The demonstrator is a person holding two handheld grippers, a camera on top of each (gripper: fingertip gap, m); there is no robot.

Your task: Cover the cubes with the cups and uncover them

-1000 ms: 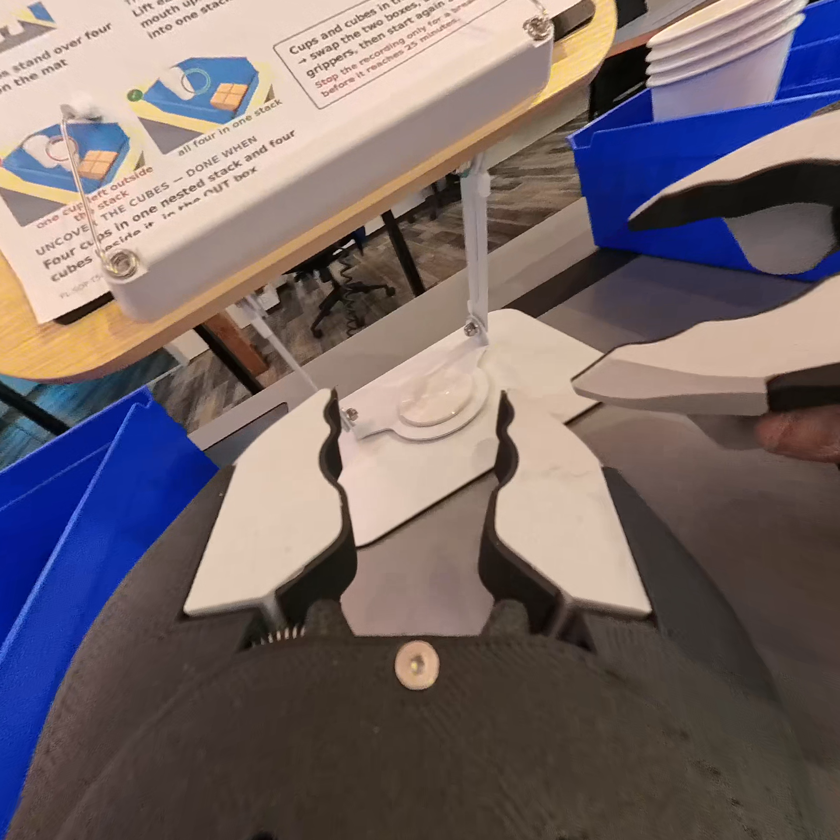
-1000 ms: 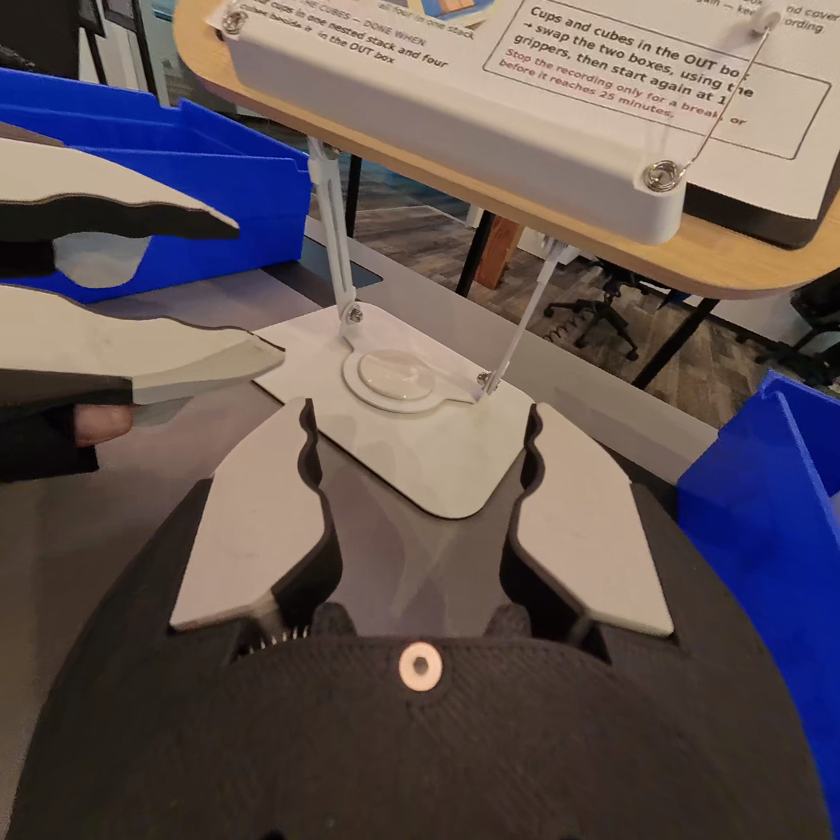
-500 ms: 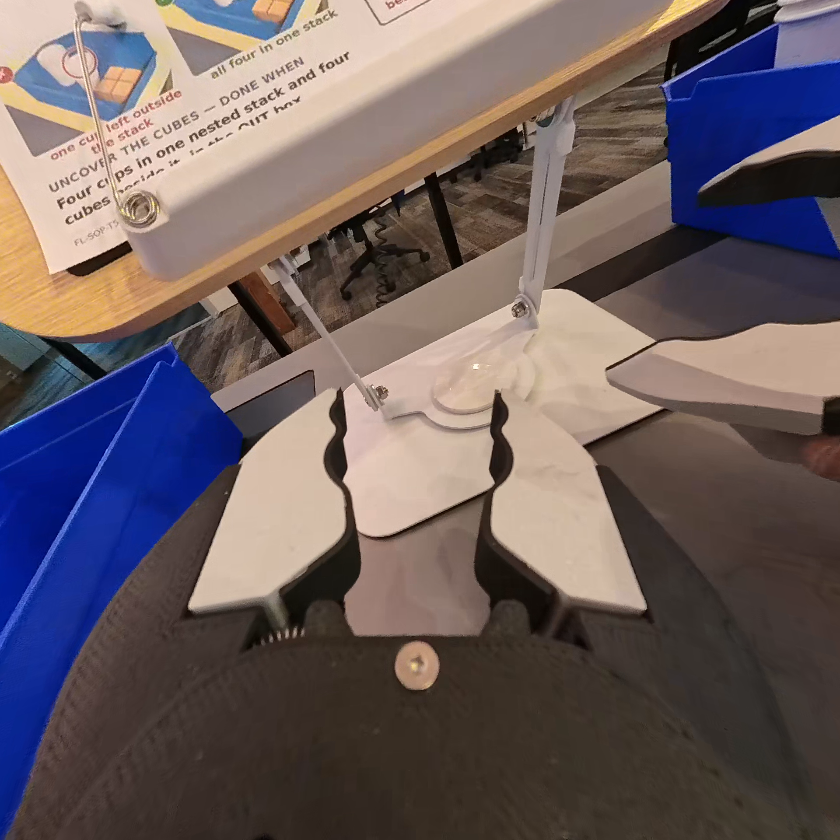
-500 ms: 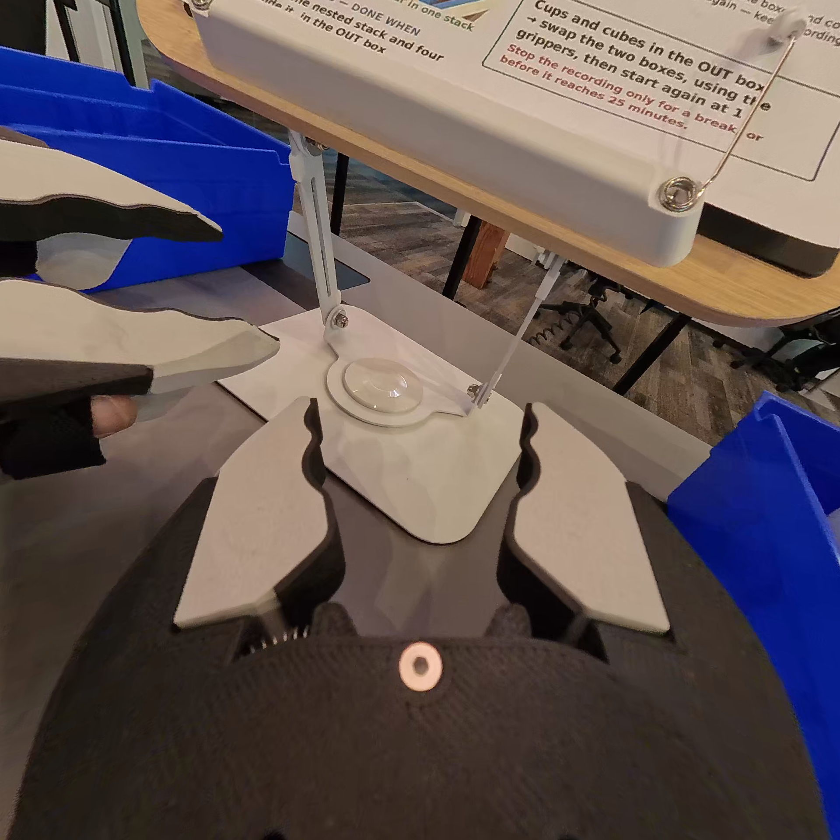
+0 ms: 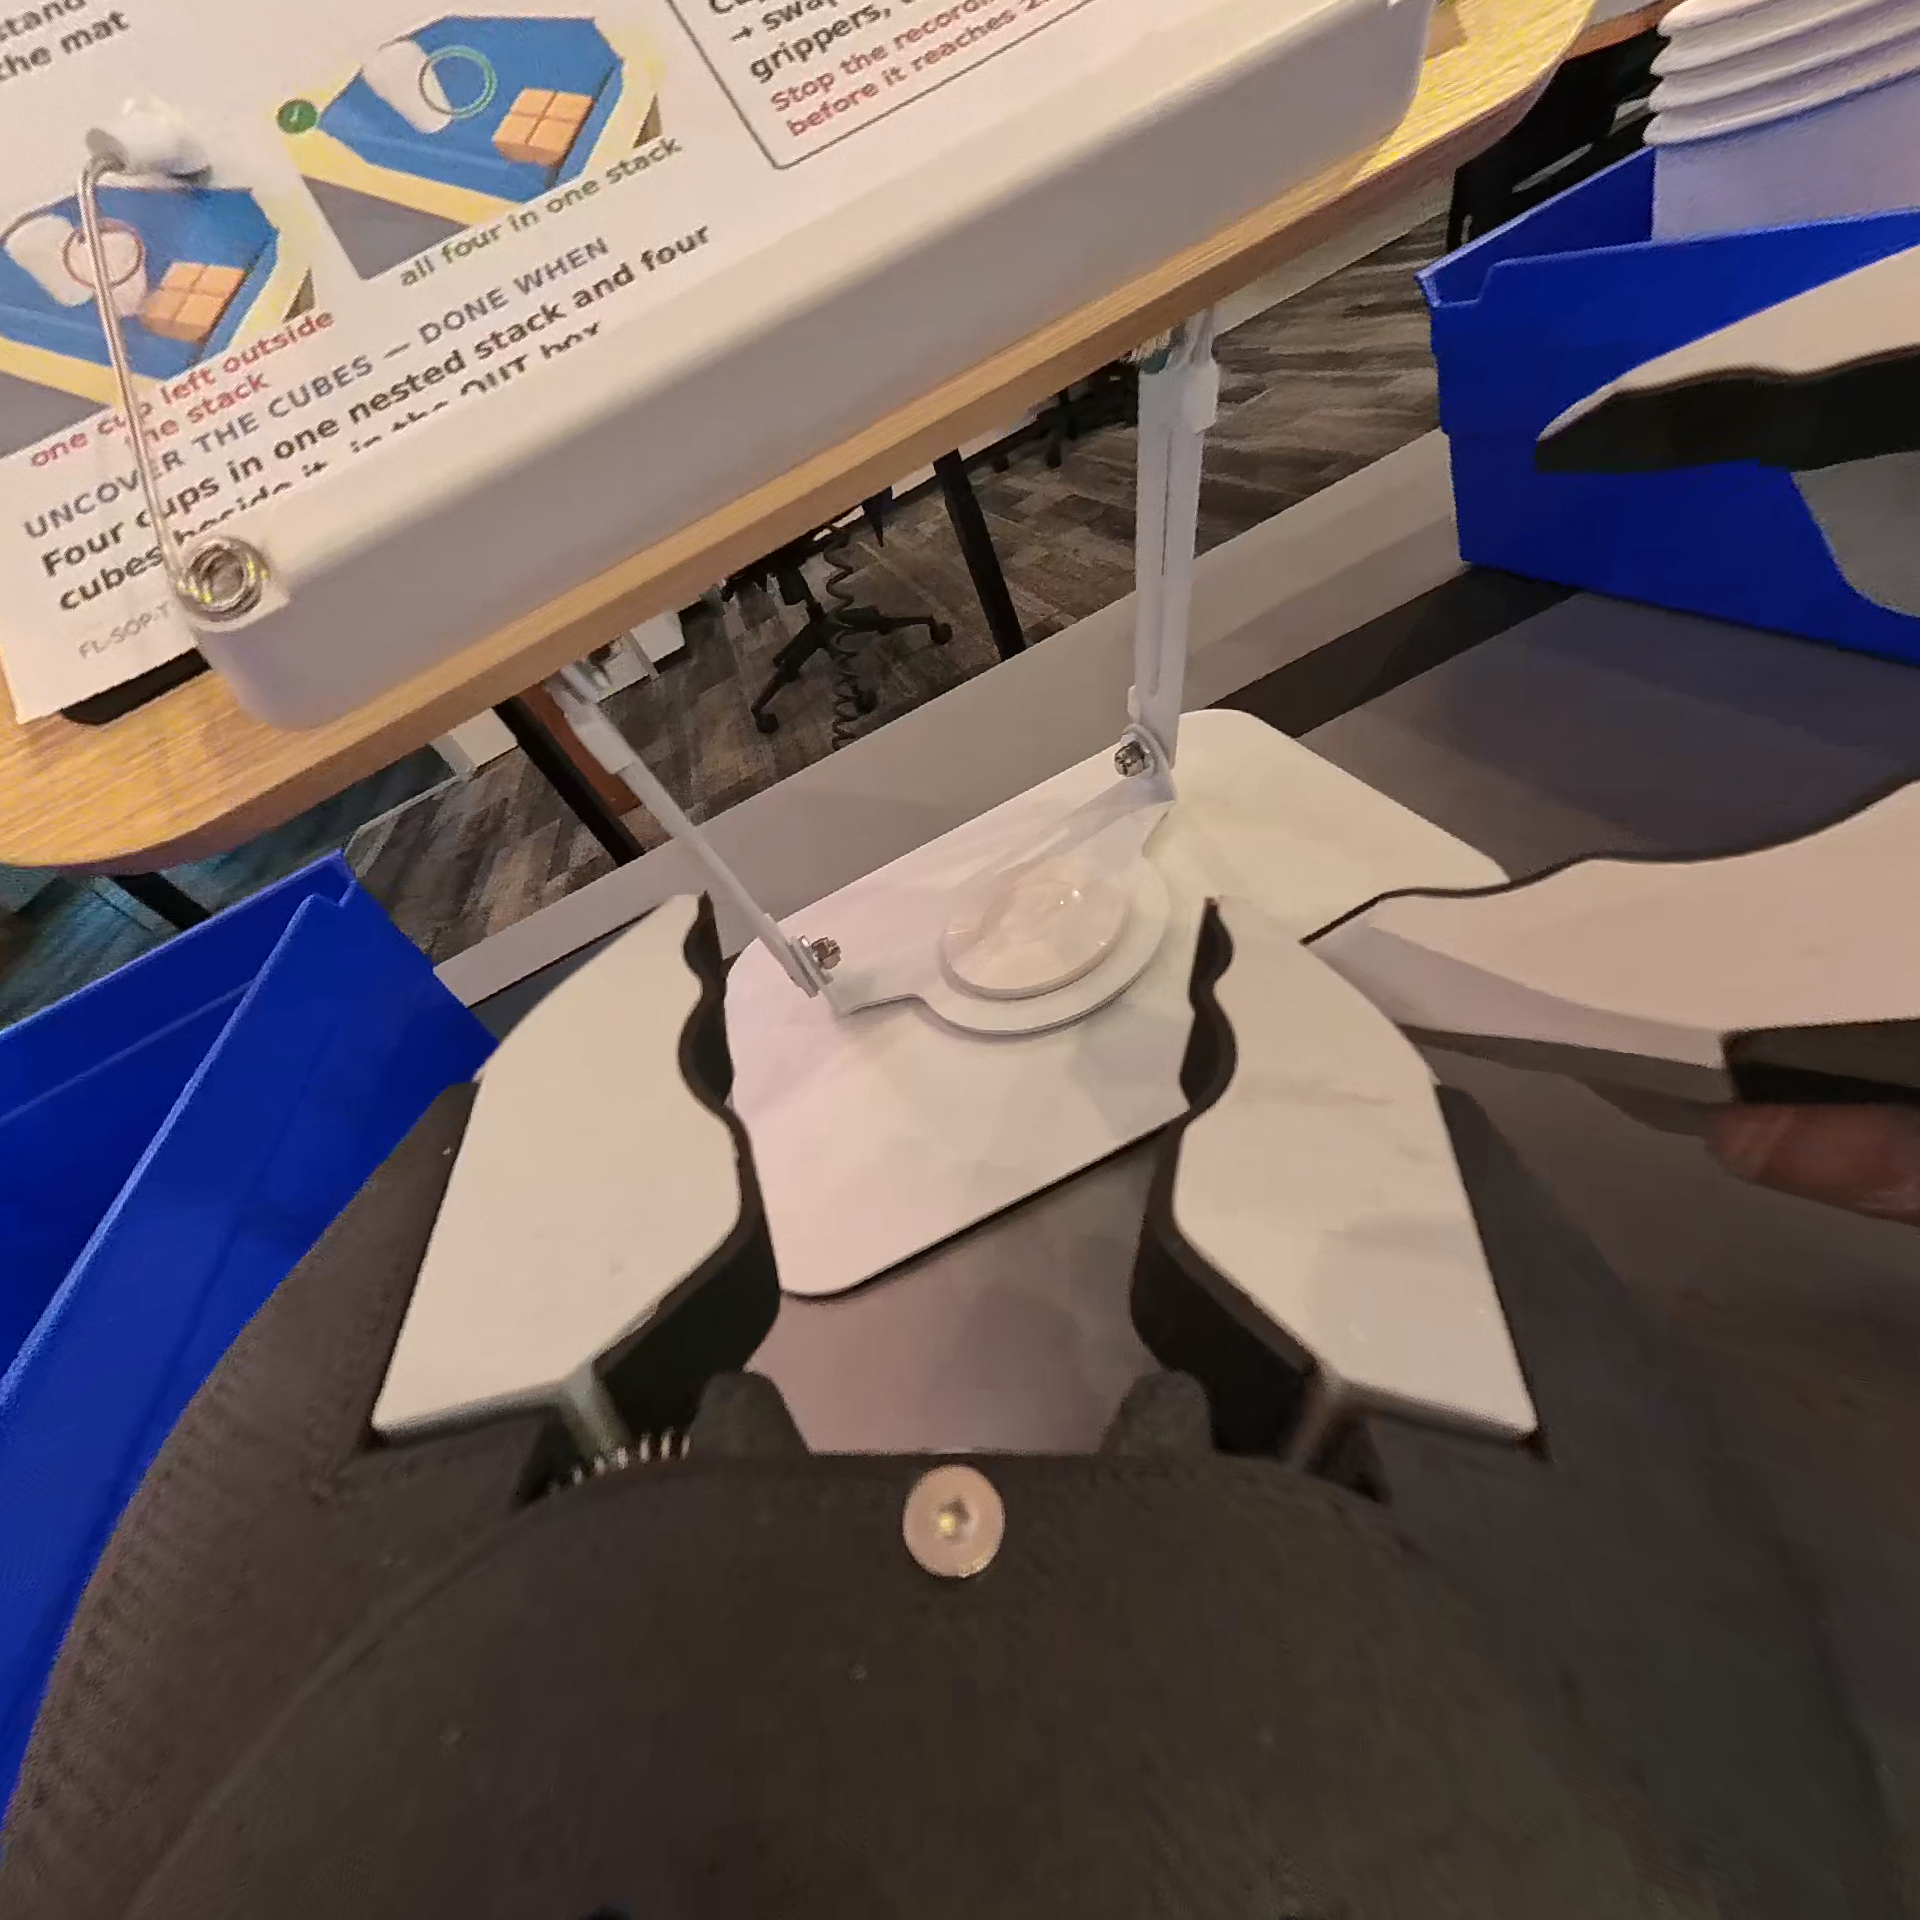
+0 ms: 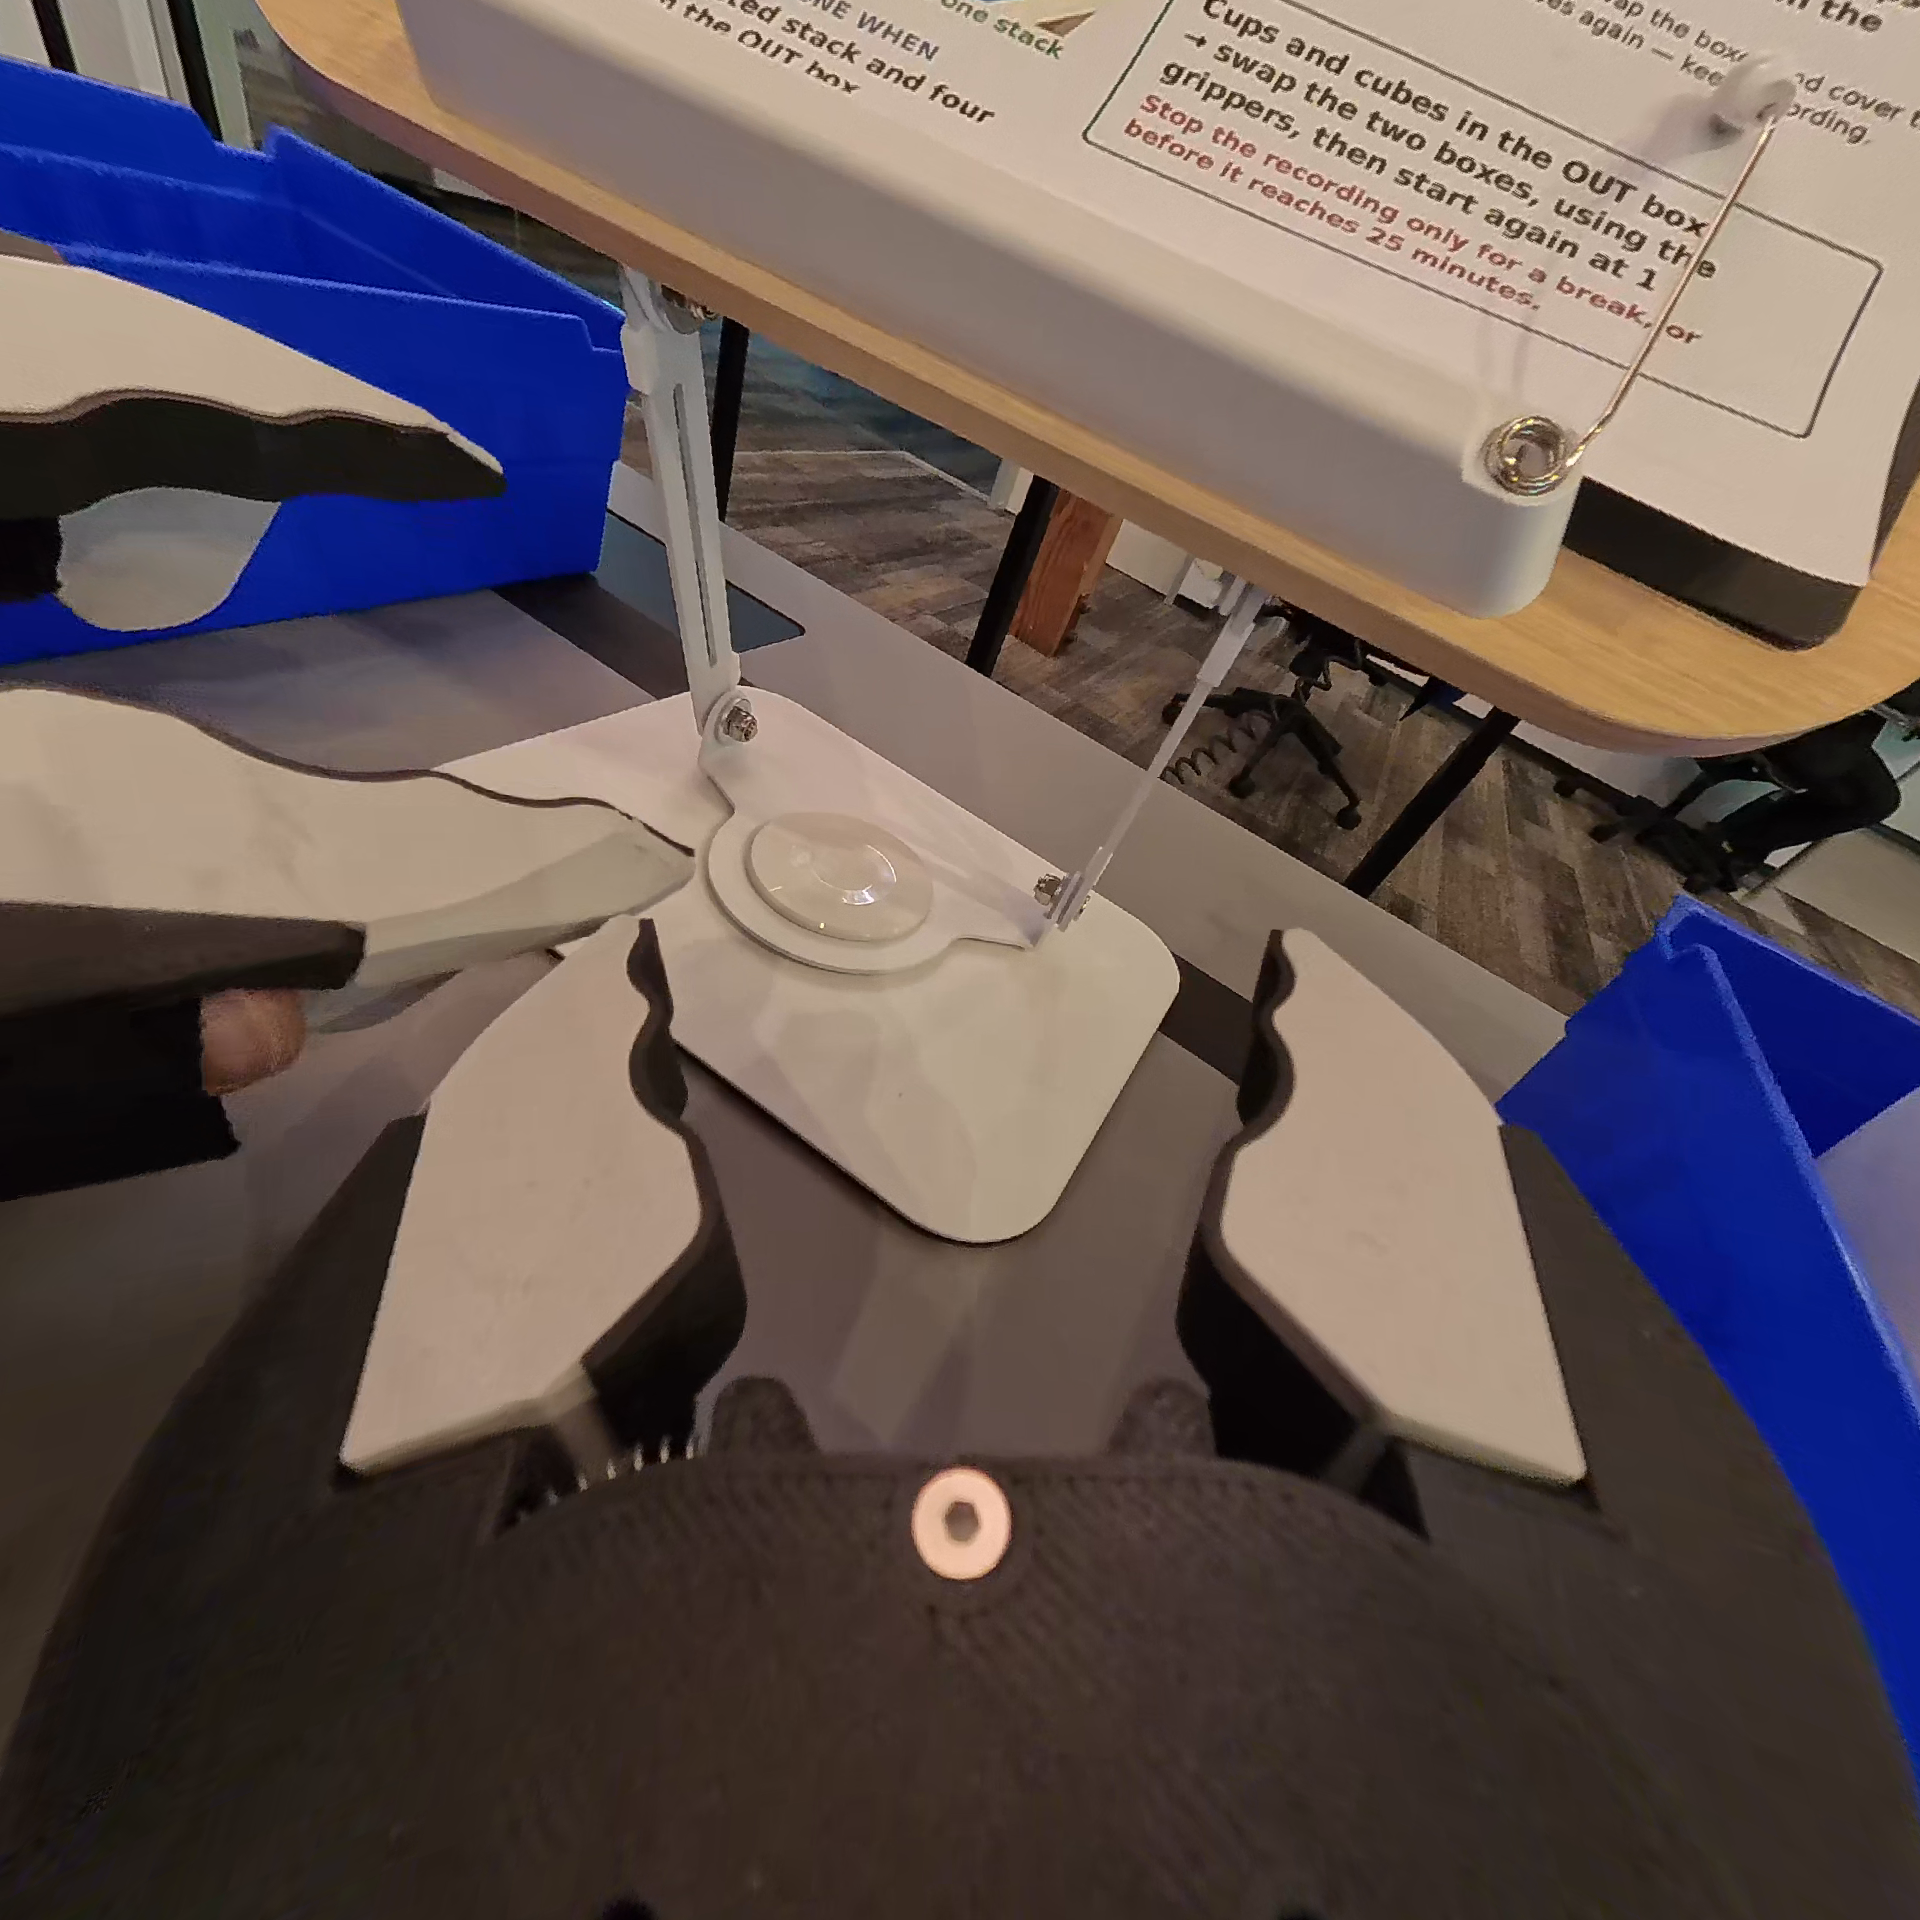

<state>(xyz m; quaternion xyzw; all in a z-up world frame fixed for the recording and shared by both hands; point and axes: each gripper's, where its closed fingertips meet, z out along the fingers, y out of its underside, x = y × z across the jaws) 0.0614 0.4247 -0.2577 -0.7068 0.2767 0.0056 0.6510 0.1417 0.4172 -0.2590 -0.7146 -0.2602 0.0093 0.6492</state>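
A stack of white paper cups (image 5: 1766, 114) stands in the blue bin (image 5: 1621, 457) at the top right of the left wrist view. No cubes are in view. My left gripper (image 5: 951, 935) is open and empty, low over the grey table, its fingers on either side of the white stand base (image 5: 935, 1132). My right gripper (image 6: 951, 956) is open and empty too, on the other side of the same base (image 6: 935, 1101). Each gripper shows side-on in the other's view, the right one in the left wrist view (image 5: 1475, 675) and the left one in the right wrist view (image 6: 582, 675).
A white document stand with an instruction sheet (image 5: 520, 260) on a wooden board (image 6: 1247, 582) hangs over the table ahead. Blue bins flank the table, one in the left wrist view (image 5: 156, 1143) and one in the right wrist view (image 6: 1714, 1091); a further bin (image 6: 312, 416) stands at the back left.
Both grippers have moved a little forward toward the stand base and shifted slightly. Both stay open and empty.
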